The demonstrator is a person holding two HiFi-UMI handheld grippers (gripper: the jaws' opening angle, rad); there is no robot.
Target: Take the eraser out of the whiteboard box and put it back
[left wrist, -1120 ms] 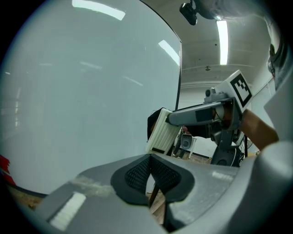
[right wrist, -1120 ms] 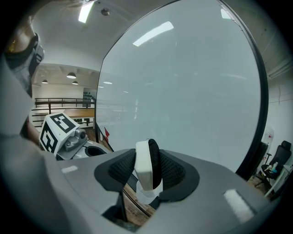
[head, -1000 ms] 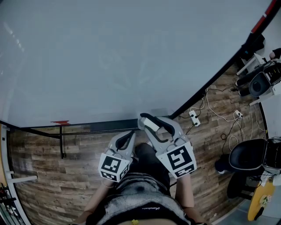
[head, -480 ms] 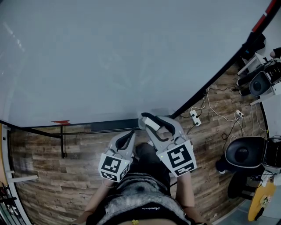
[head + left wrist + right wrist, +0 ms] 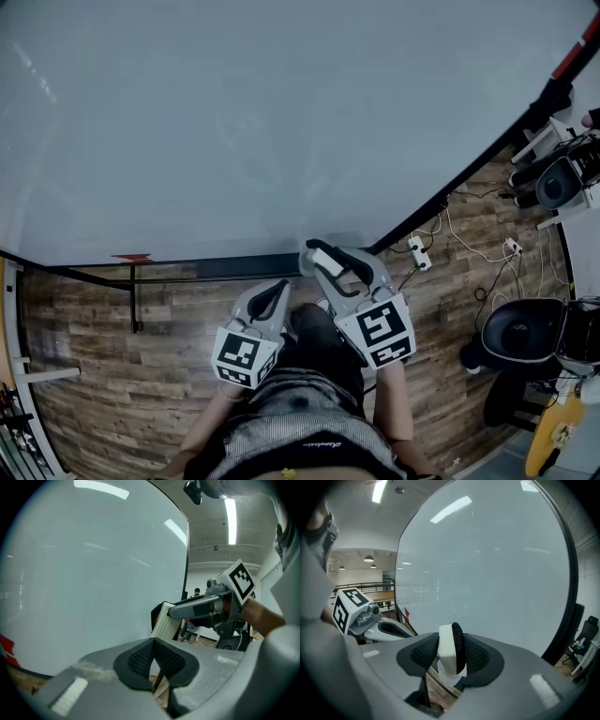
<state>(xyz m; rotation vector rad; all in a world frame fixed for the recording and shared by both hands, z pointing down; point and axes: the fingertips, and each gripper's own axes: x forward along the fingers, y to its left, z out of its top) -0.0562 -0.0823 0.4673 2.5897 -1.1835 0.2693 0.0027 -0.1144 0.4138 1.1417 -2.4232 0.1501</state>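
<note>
The eraser, white-backed with a black felt face, stands on edge between the pads of my right gripper, which is shut on it. In the head view this gripper holds the eraser just off the whiteboard's lower edge, by a pale box on the dark ledge. From the left gripper view the eraser's ribbed white side shows in the right gripper. My left gripper is shut on nothing. It hangs left of and below the right one.
A black frame bar edges the board on the right. On the wood floor lie a power strip and cables, with an office chair and gear at the far right. The person's legs are below the grippers.
My right gripper has sunk a little with the eraser still in it. The left gripper has stayed where it was.
</note>
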